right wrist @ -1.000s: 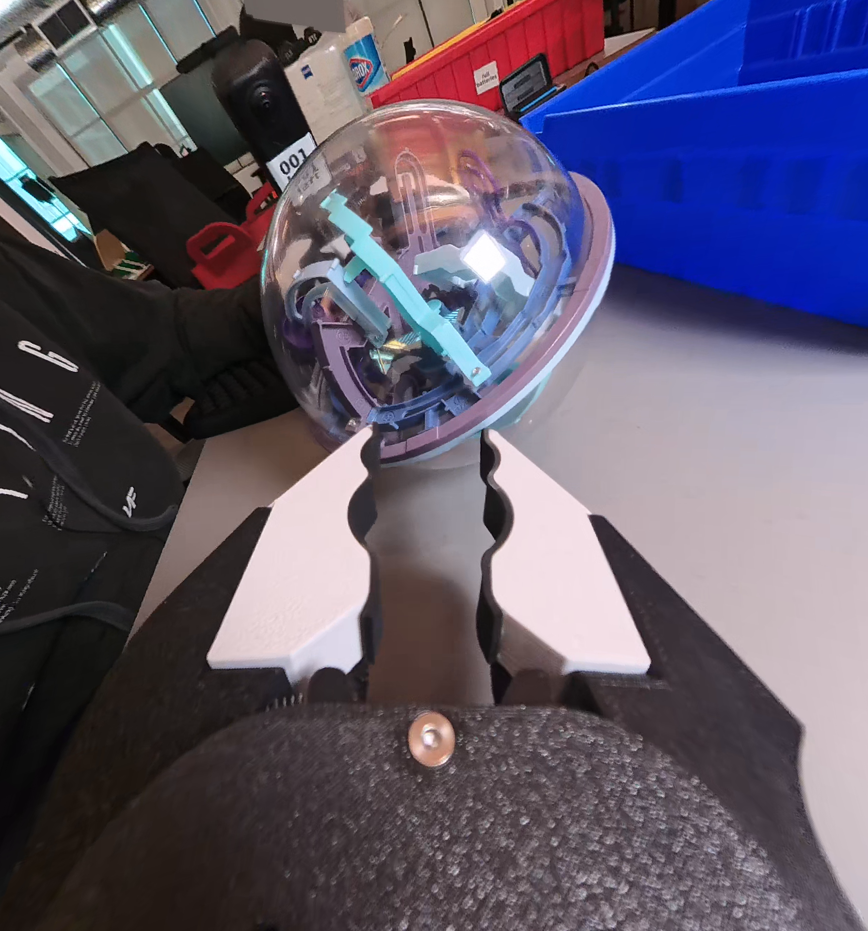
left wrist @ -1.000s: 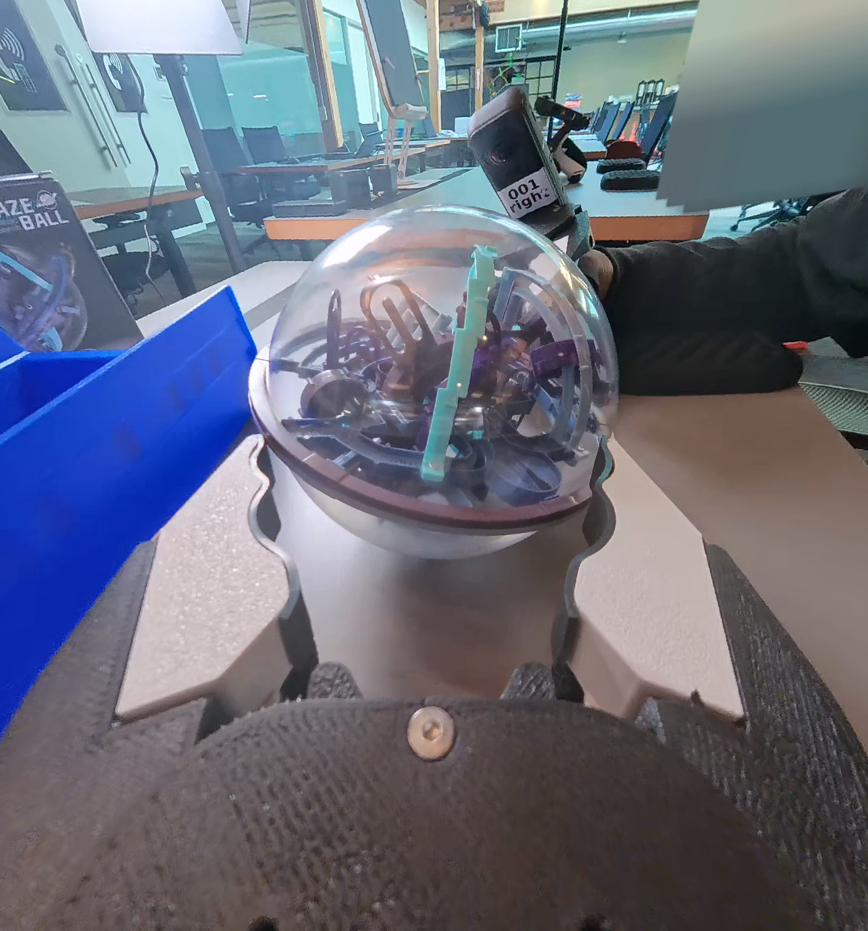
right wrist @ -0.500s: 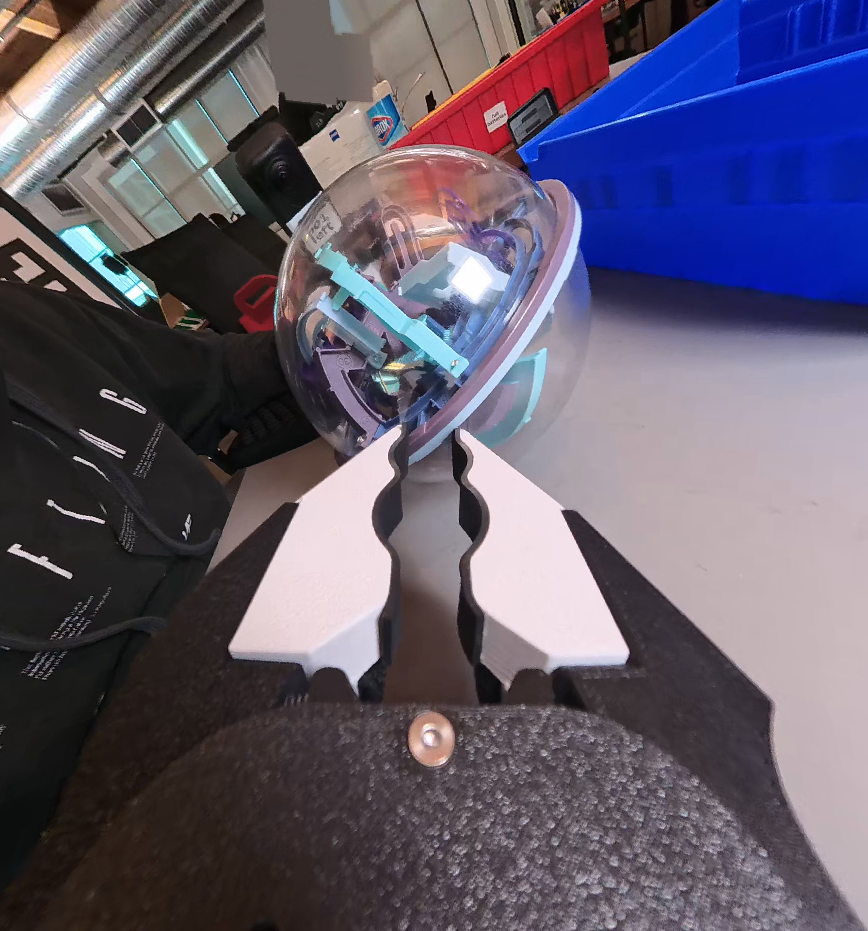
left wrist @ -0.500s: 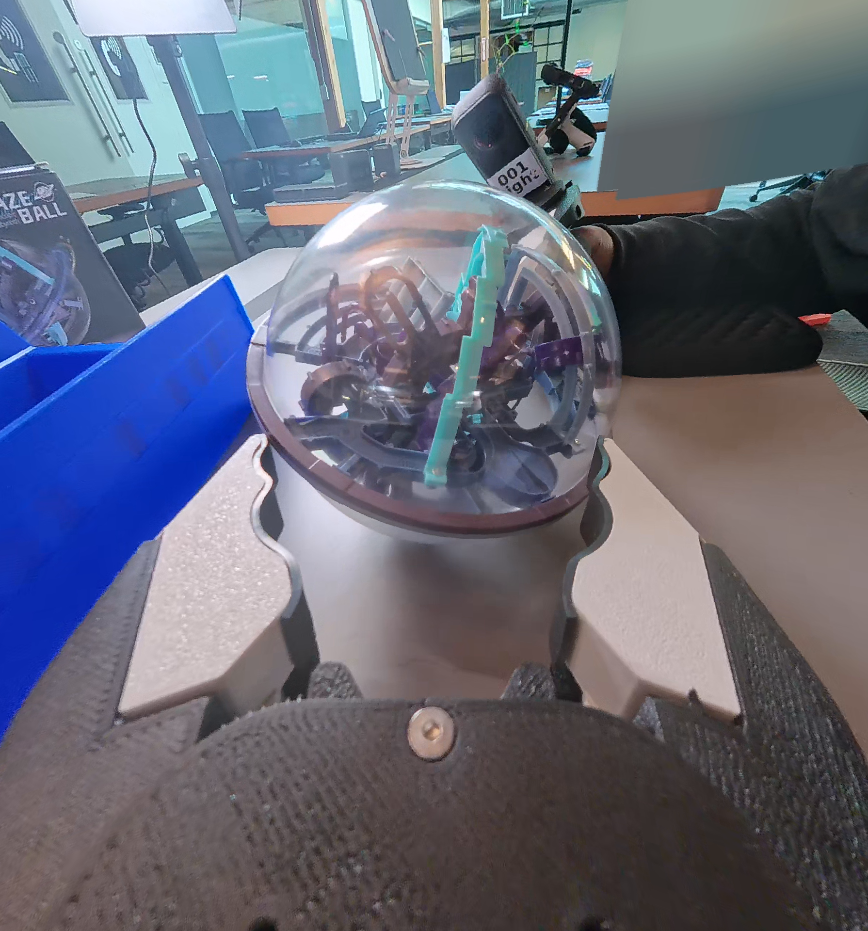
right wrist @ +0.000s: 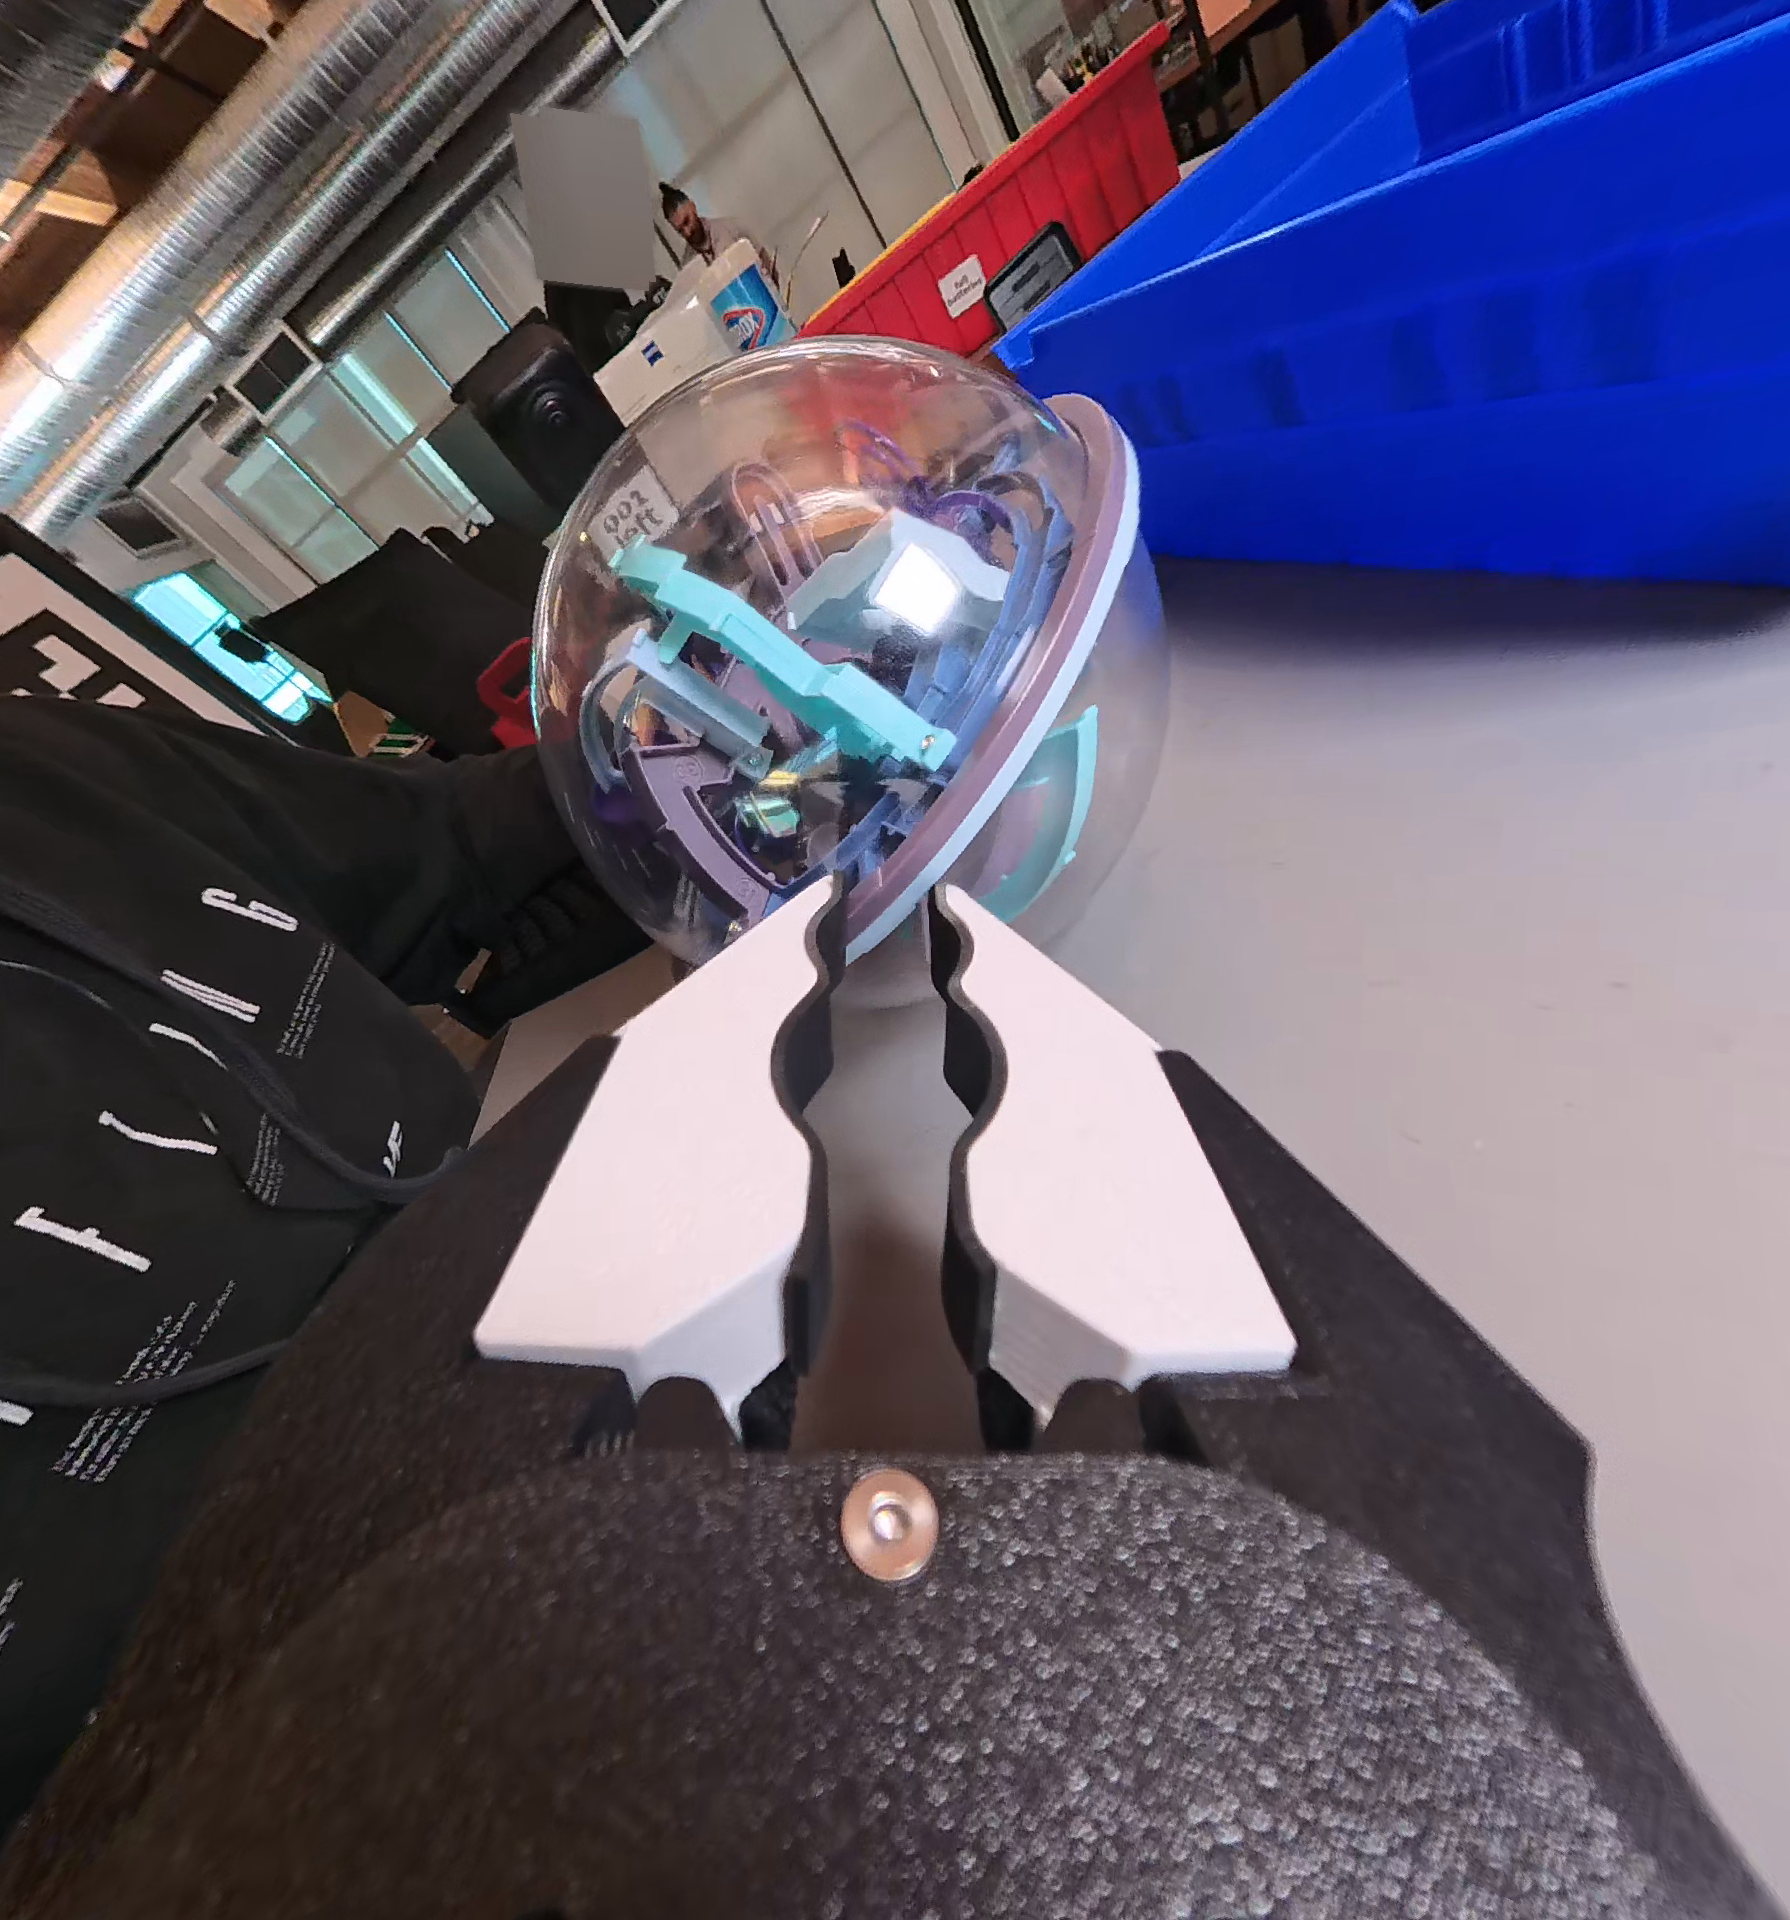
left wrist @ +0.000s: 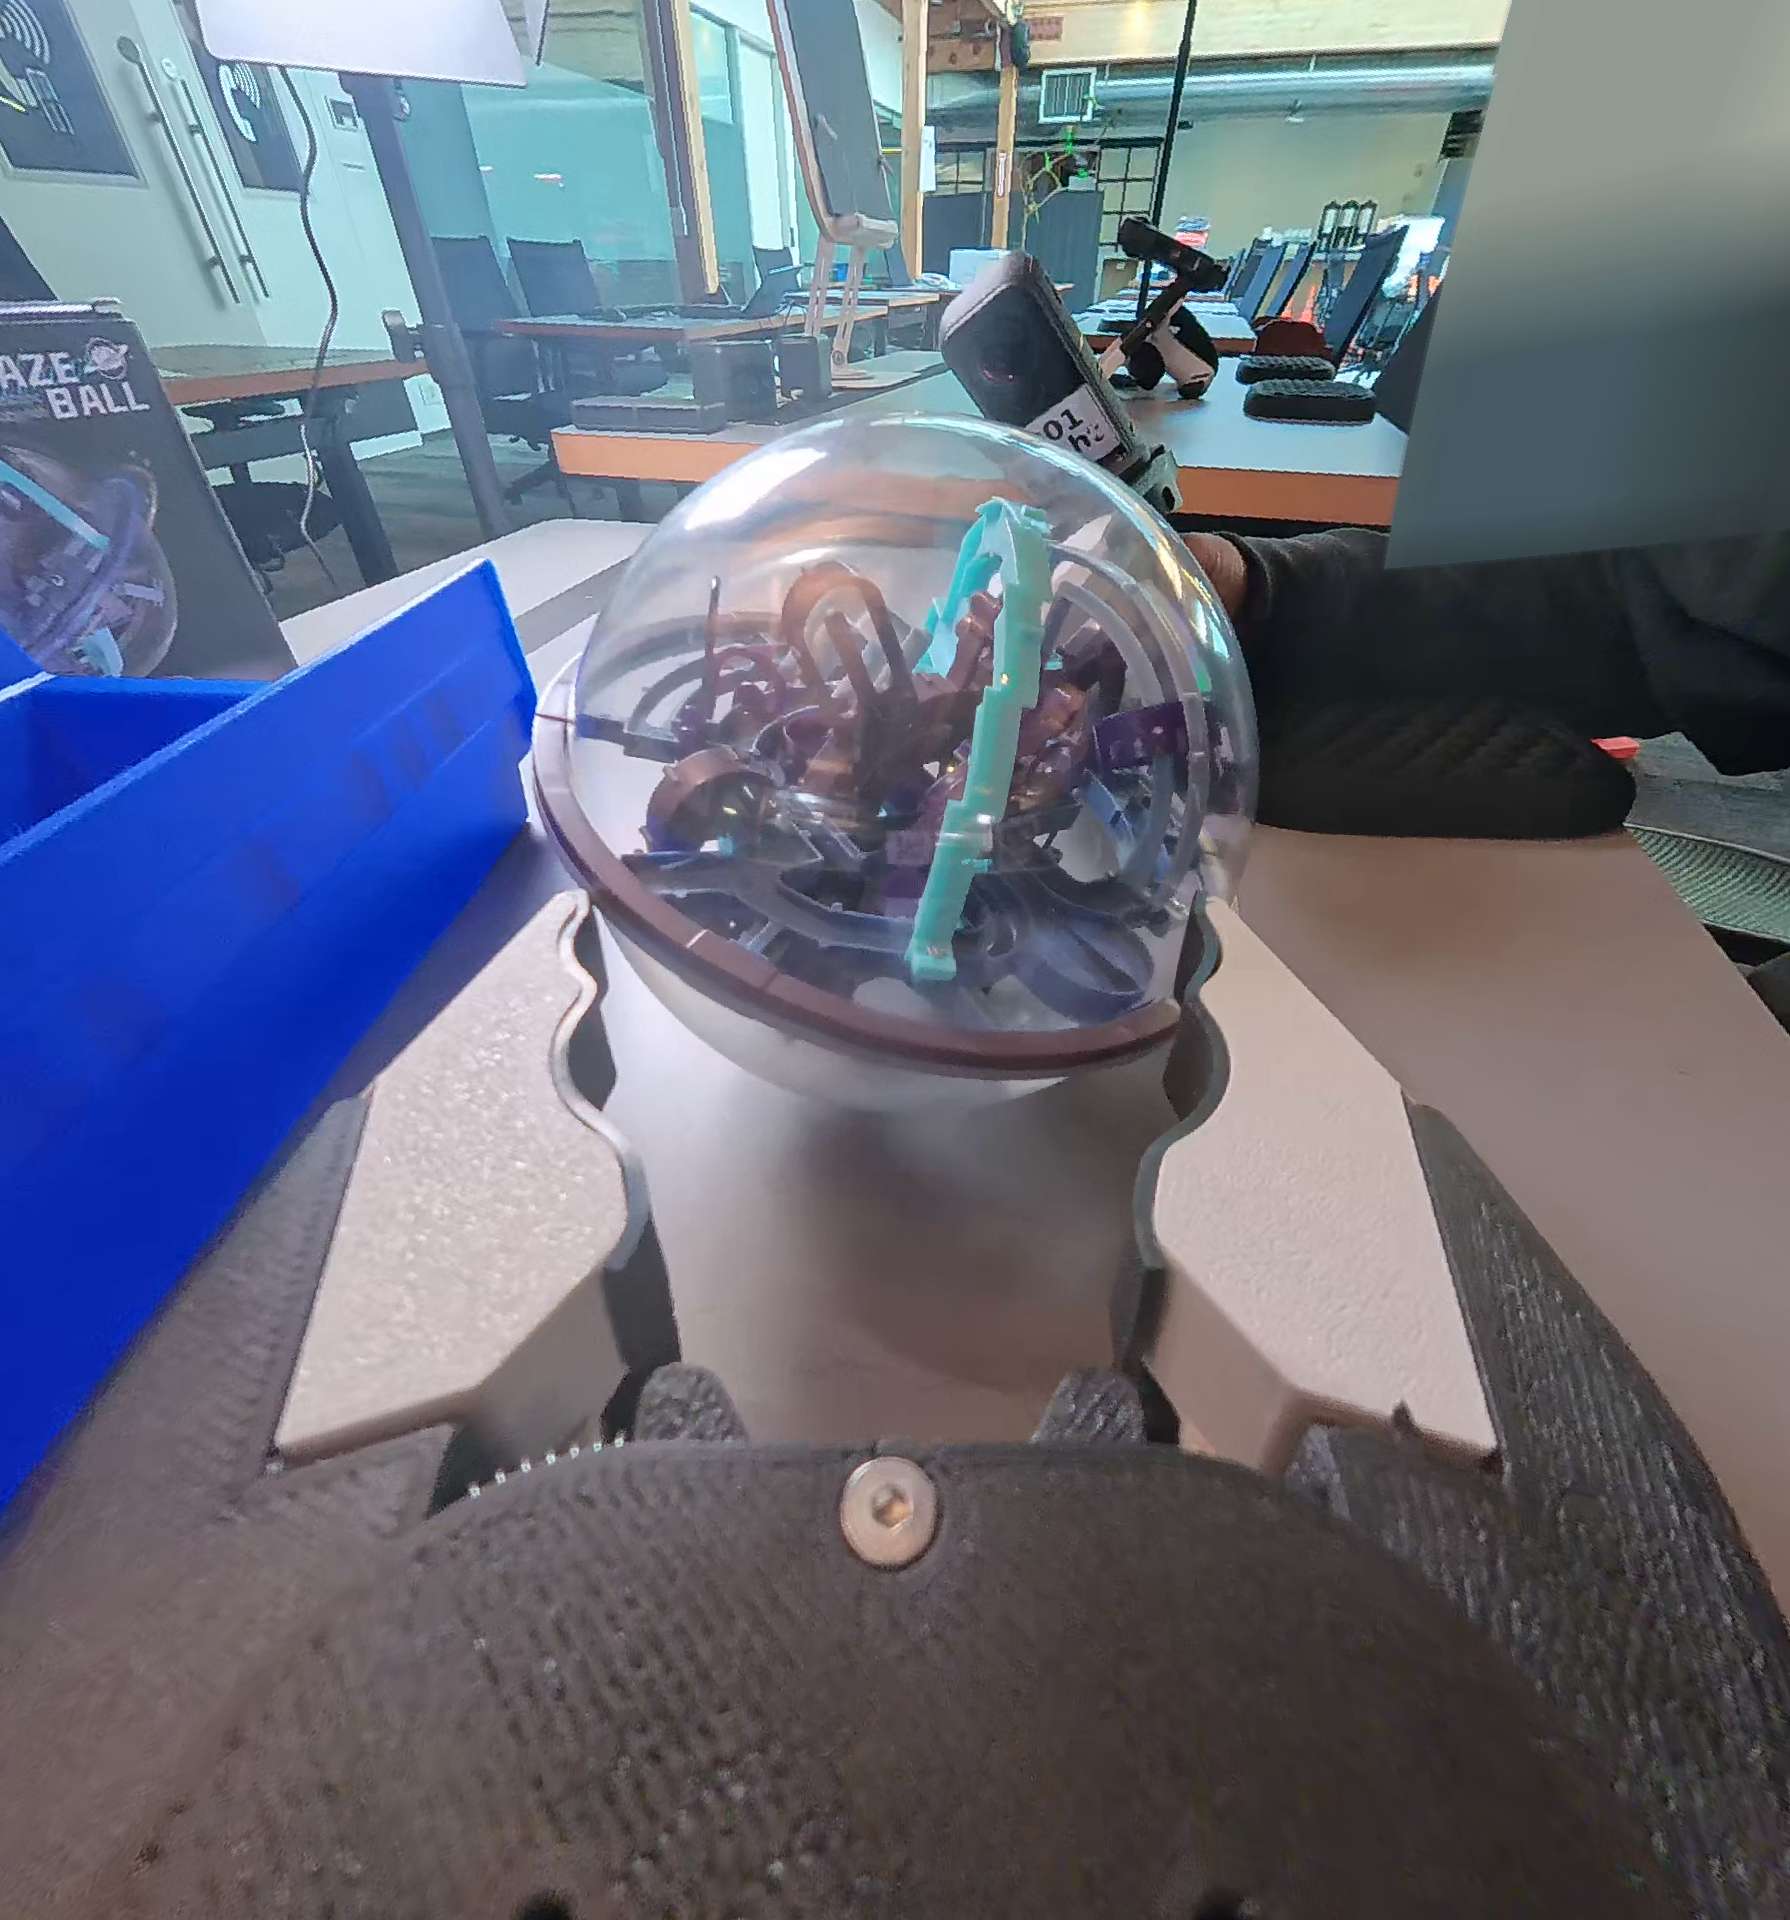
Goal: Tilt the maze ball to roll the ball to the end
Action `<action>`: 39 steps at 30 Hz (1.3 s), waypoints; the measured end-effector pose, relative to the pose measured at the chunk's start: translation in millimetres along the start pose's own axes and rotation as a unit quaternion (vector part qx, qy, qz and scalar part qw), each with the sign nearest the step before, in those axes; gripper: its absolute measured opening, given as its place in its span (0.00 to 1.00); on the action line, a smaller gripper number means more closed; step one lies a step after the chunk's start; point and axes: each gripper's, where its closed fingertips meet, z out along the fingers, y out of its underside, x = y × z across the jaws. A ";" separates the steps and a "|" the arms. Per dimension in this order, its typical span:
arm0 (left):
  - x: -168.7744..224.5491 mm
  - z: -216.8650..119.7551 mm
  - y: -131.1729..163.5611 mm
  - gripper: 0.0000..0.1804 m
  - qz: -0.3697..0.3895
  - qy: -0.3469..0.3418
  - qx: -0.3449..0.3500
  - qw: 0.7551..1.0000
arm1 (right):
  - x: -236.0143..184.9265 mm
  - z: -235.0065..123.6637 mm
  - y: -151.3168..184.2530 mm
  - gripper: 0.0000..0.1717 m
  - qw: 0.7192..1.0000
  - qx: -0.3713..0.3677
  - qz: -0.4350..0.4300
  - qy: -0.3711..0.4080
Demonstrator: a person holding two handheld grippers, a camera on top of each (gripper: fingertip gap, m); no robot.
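Maze ball tilted, right gripper clamped on its equatorial rim, left gripper cradling its sides; inner ball position indeterminate, rolling remains

Bright, even daylight from large windows behind. A white glare patch glints on the clear maze ball, which casts a soft shadow on the tabletop. Wide-angle bending and blur mark the edges.
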 end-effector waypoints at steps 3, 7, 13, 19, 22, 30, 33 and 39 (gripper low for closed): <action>-0.8 -0.5 -0.4 0.59 -0.003 0.000 0.002 1.000 | 2.3 -0.5 -1.1 0.07 1.000 0.005 0.000 0.007; -1.7 -1.1 -0.6 0.57 -0.004 -0.002 0.002 1.000 | 6.3 -1.6 -3.0 0.08 1.000 0.012 -0.005 0.021; -1.8 -1.7 -1.4 0.55 -0.002 -0.002 0.006 1.000 | 11.4 -4.8 -9.4 0.12 0.998 0.027 -0.033 0.050; -7.0 -4.0 -6.1 0.58 0.000 -0.016 0.022 1.000 | 6.3 -5.1 -13.6 0.31 0.995 0.030 -0.077 0.060; -10.9 -3.6 -7.0 0.64 0.001 -0.027 0.027 0.999 | 2.4 -1.4 -11.6 0.42 0.991 0.020 -0.117 0.068; 1.6 2.0 -1.4 0.60 0.017 0.000 0.010 1.000 | -3.9 10.2 0.1 0.56 0.969 -0.016 -0.225 0.098; 2.7 2.1 -1.0 0.59 0.025 -0.001 0.007 1.000 | -3.6 10.0 0.0 0.54 0.968 -0.015 -0.229 0.099; 3.2 0.3 -2.7 0.56 0.026 0.002 0.011 1.000 | -3.7 9.3 0.2 0.54 0.969 -0.014 -0.229 0.097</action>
